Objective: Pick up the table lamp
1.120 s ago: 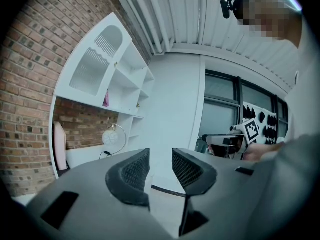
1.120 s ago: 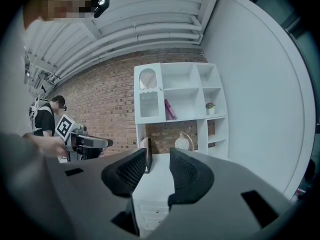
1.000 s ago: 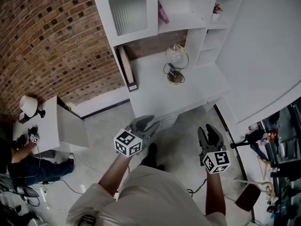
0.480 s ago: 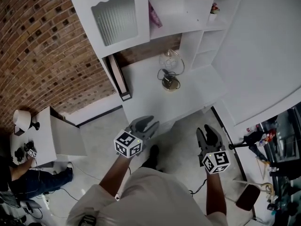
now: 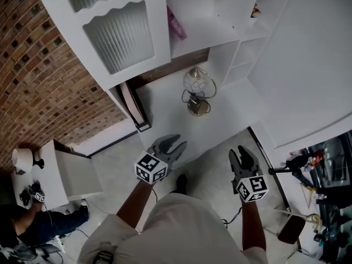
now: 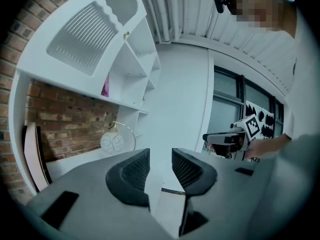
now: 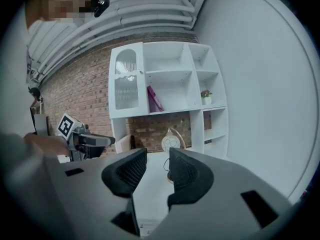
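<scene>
The table lamp (image 5: 197,89) is a clear globe inside a metal ring on a round brass base, with a dark cord. It stands on the white desk (image 5: 165,114) under the shelves. It shows at the left in the left gripper view (image 6: 116,140) and just beyond the jaws in the right gripper view (image 7: 171,143). My left gripper (image 5: 171,146) and right gripper (image 5: 242,154) hover side by side short of the desk's front edge, well apart from the lamp. The jaws of the left gripper (image 6: 160,159) and the right gripper (image 7: 157,156) stand apart with nothing between them.
A white shelf unit with a ribbed glass door (image 5: 121,34) rises over the desk, holding a pink book (image 5: 176,23) and a small potted plant (image 5: 256,9). A flat board (image 5: 133,106) leans at the desk's left end. A low white table (image 5: 60,172) with a white-shaded lamp (image 5: 23,159) stands far left.
Both grippers have travelled forward toward the desk, and the lamp and shelves now sit closer and lower in the head view. Neither gripper's jaws have changed.
</scene>
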The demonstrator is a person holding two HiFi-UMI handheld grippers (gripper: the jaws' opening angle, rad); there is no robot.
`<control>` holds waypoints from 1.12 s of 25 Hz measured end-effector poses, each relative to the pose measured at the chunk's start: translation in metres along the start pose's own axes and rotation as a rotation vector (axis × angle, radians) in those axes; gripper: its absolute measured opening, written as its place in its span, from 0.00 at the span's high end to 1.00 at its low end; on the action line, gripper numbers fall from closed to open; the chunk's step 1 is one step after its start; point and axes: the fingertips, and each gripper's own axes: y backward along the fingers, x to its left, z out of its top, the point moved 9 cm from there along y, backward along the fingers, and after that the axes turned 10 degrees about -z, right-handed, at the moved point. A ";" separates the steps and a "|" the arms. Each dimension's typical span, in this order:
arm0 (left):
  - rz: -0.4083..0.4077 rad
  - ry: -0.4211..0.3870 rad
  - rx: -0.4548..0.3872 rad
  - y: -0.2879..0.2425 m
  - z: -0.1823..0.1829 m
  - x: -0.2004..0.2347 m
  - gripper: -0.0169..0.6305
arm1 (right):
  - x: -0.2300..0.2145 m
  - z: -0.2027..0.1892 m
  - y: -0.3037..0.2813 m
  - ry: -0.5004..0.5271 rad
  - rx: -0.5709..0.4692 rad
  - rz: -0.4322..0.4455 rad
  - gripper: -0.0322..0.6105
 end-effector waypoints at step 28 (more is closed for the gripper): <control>0.075 0.050 -0.005 -0.071 0.021 0.107 0.74 | -0.045 0.031 -0.164 0.010 0.037 0.123 0.71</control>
